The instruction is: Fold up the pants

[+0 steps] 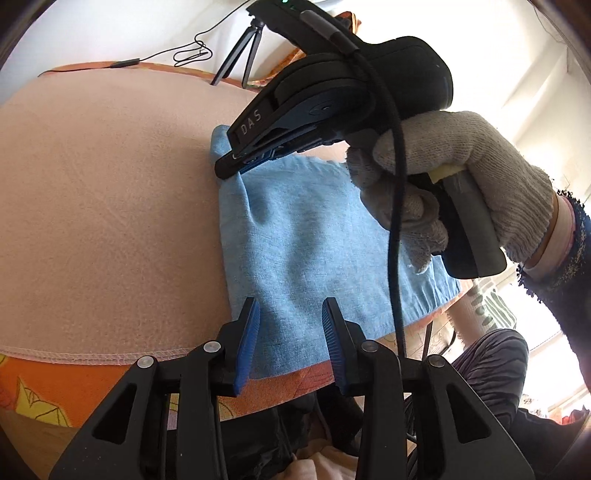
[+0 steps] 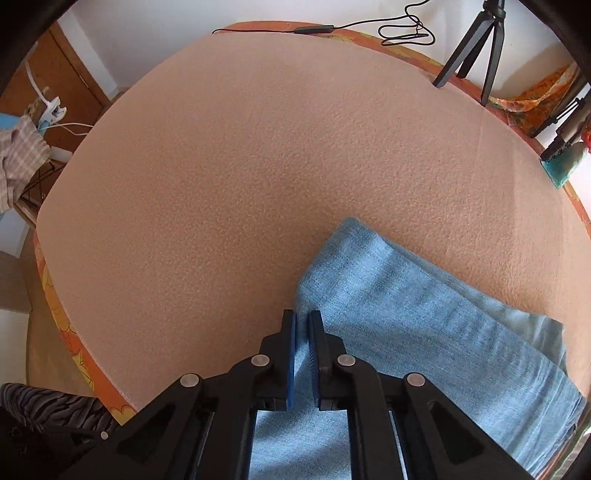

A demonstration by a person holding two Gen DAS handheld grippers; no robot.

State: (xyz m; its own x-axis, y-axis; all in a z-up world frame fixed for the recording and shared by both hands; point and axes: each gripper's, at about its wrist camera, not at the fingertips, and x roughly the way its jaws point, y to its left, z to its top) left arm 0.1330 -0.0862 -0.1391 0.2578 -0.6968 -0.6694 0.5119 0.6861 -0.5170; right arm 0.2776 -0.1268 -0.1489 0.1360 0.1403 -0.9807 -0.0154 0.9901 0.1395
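pants [image 1: 314, 240] of light blue denim lie folded on a pink blanket [image 1: 103, 206], toward its near right part, with one edge reaching the near hem. the right gripper [image 2: 302, 325] has its blue-padded fingers [image 2: 291, 354] drawn close and clamped on a raised fold at the far left corner of the pants. the left gripper [image 1: 291, 317] hovers just over the near edge of the cloth with its fingers [image 1: 247, 343] spread apart and nothing between them. a gloved right hand [image 1: 454, 177] wraps the handle of the right gripper, whose black cable [image 1: 393, 229] hangs across the pants. an orange patterned sheet [image 1: 55, 387] shows beneath the blanket's hem. at the far edge stand a black tripod [image 2: 476, 48] and a looped thin cord [image 2: 402, 33].
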